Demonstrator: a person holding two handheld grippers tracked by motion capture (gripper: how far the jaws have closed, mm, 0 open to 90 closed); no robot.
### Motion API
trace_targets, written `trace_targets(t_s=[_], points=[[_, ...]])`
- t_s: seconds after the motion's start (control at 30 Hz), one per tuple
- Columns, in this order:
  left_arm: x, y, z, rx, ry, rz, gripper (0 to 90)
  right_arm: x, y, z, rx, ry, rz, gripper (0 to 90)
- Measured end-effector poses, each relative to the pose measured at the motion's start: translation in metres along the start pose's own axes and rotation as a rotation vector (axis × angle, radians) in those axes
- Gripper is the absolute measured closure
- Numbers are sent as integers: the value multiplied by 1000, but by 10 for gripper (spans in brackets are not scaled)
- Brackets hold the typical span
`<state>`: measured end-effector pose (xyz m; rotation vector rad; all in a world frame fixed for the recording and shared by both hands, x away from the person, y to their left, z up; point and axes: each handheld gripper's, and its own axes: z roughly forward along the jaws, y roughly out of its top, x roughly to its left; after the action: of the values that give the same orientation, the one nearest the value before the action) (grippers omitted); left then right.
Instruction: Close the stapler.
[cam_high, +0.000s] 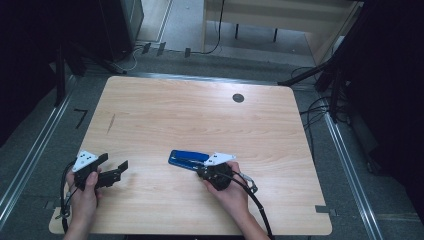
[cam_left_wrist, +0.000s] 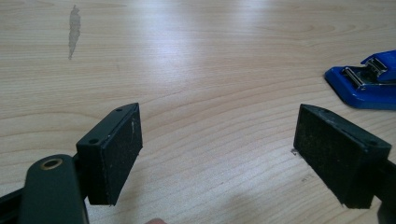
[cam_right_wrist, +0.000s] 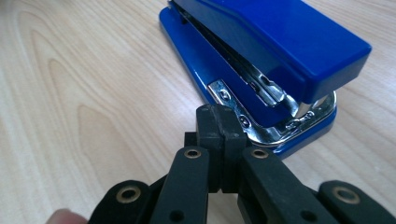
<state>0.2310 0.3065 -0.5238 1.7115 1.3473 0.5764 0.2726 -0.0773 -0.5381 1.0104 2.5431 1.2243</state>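
1. My right gripper (cam_right_wrist: 219, 116) has its jaws pressed together, holding nothing, tips at the metal end of the blue stapler (cam_right_wrist: 261, 51).
2. The stapler lies on the wooden table (cam_high: 200, 110), near the front middle.
3. My left gripper (cam_left_wrist: 217, 154) is wide apart, over bare wood.

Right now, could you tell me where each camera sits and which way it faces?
High view: above the person's side, looking forward and down on the table; both hands and grippers enter at the bottom.
Left gripper view: rides the left gripper, jaws apart, facing across the wood.
Right gripper view: rides the right gripper, jaws together at the stapler.
All three share the blue stapler.
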Motion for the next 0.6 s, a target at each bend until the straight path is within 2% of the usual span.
trace_targets(t_s=[0.6], points=[[0, 0, 0, 0, -2, -1, 160, -11, 4, 4, -17, -8, 36, 900]])
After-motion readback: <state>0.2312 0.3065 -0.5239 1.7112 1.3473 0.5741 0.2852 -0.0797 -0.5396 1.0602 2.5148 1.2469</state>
